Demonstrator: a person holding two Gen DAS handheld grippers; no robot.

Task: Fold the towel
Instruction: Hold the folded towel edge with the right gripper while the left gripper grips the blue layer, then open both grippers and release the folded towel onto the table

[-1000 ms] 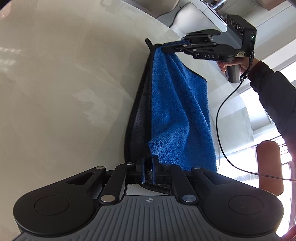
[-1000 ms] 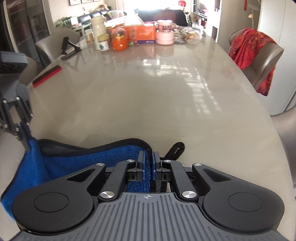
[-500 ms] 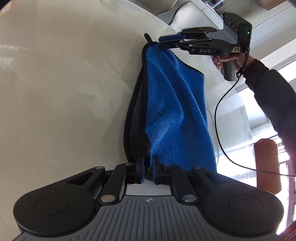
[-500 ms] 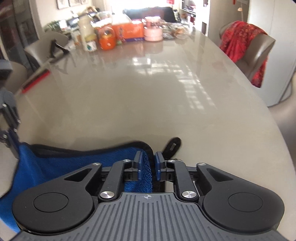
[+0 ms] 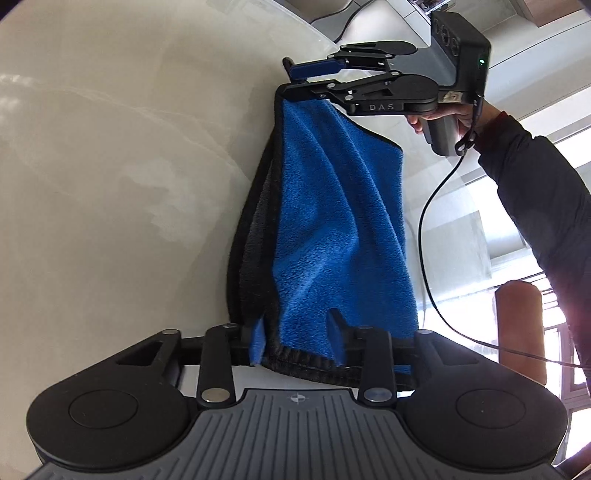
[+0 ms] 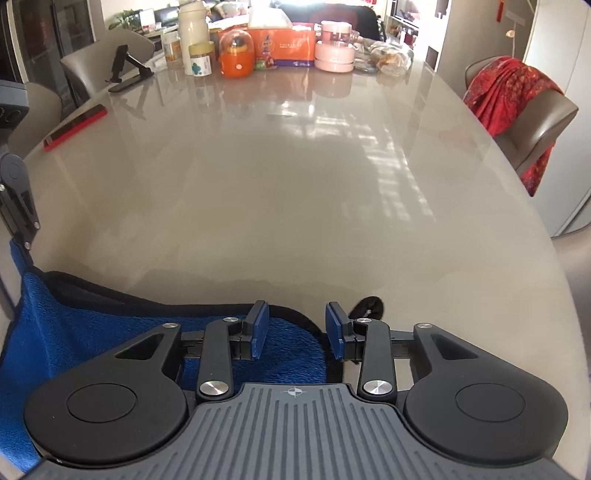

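Glossy beige table (image 6: 295, 206) fills both views; clutter sits at its far end: orange tissue box (image 6: 282, 48), orange round container (image 6: 237, 58), pink round container (image 6: 335, 51), white bottle (image 6: 193, 27), jar with yellow lid (image 6: 201, 59). Black phone stand (image 6: 127, 62) and red flat bar (image 6: 75, 126) near the left edge. Chair with red cloth (image 6: 511, 96) on the right side.

Blue towel (image 5: 332, 229) with black trim lies folded on the table's near edge, gray underside showing along its left edge. Black hang loop (image 6: 369, 305) pokes out just past the right gripper's fingers.

Left gripper (image 5: 297, 341): jaws spread, towel's black hem lying between the blue pads, not pinched. Right gripper (image 6: 297, 330): jaws spread too, towel corner sitting between and below the pads, no clamp on it. From the left wrist view the right gripper (image 5: 295, 79) hovers at the towel's far corner, fingers parted, lower finger at the corner's edge. Black cable (image 5: 428, 236) hangs from its handle, held by a hand (image 5: 443, 116) in a dark sleeve.
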